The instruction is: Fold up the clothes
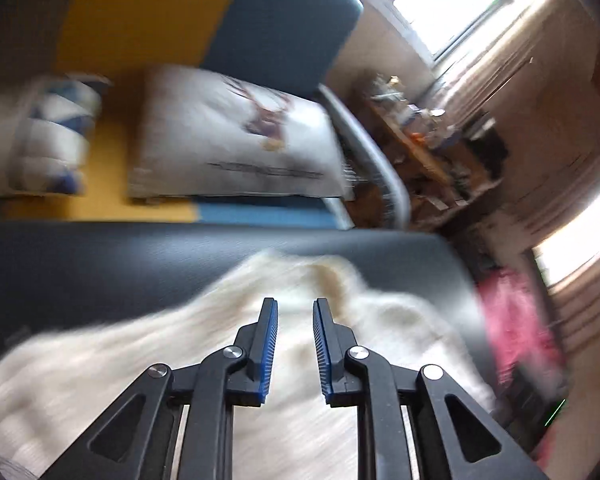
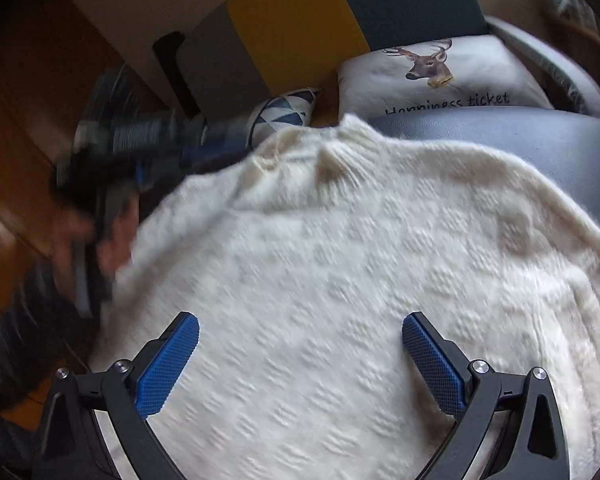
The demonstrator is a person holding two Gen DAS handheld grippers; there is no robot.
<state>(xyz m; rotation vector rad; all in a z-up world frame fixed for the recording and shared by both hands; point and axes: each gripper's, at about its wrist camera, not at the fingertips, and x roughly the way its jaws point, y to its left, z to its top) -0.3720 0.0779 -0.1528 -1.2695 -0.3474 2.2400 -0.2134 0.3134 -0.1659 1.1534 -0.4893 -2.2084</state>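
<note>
A cream knitted sweater [image 2: 340, 240] lies spread over a dark leather seat [image 2: 520, 136], its collar toward the far edge. My right gripper [image 2: 300, 324] hovers over the sweater's body, open wide, with nothing between its blue pads. In the left wrist view, my left gripper [image 1: 296, 304] points across the sweater [image 1: 120, 360] toward the collar; its fingers stand a narrow gap apart with nothing held. That view is motion-blurred. In the right wrist view, a person's hand [image 2: 72, 240] holds the left tool at the sweater's left edge, also blurred.
Behind the seat [image 1: 100, 264] lie a white deer-print pillow [image 2: 440, 76] and a blue-triangle pillow [image 2: 284, 114] on a yellow and blue sofa. A pink cloth [image 1: 516, 320] and a cluttered shelf [image 1: 420, 132] stand to the right. Wooden floor [image 2: 16, 140] lies to the left.
</note>
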